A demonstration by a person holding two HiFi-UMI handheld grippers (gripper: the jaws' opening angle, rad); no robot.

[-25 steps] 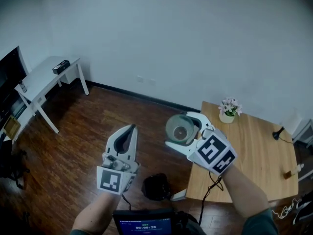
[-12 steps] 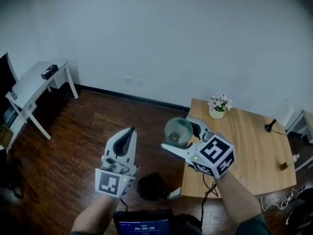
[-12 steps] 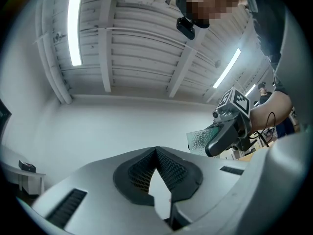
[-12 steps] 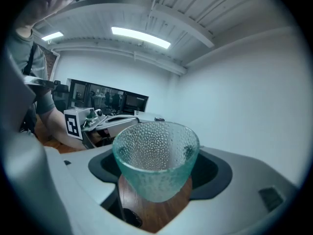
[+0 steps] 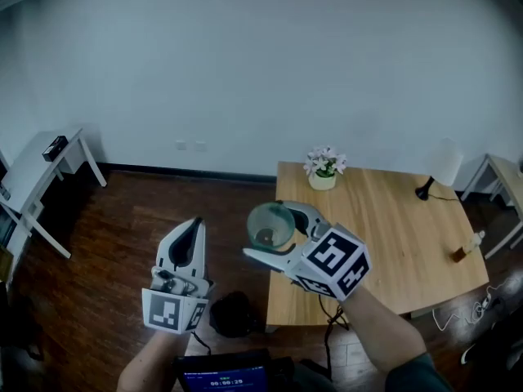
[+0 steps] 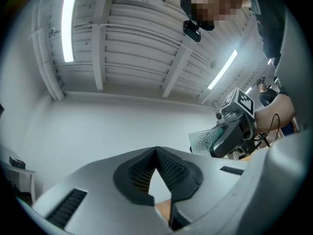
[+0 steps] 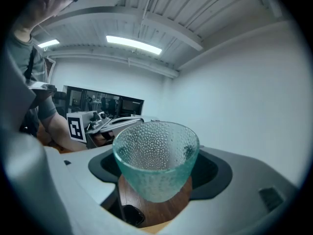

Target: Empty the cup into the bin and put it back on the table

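Wooden table [image 5: 392, 235] out front on dark flooring, and the right gripper [image 5: 274, 231] is clamped on the green glass cup [image 7: 155, 155] at its left edge, left gripper [image 5: 194, 227] alongside, jaws together, empty.

Right gripper [image 5: 274, 232] clamps the cup [image 5: 267, 222] between wide fingers; left gripper [image 5: 194, 225] fingers seem closed, pointing upward.

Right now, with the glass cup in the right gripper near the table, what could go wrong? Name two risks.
1. The cup is glass, pinched only at its sides by the right gripper. It seems to hang over the floor just off the table, so a slip would likely break it.
2. Brought in low, it might strike the table's near edge.
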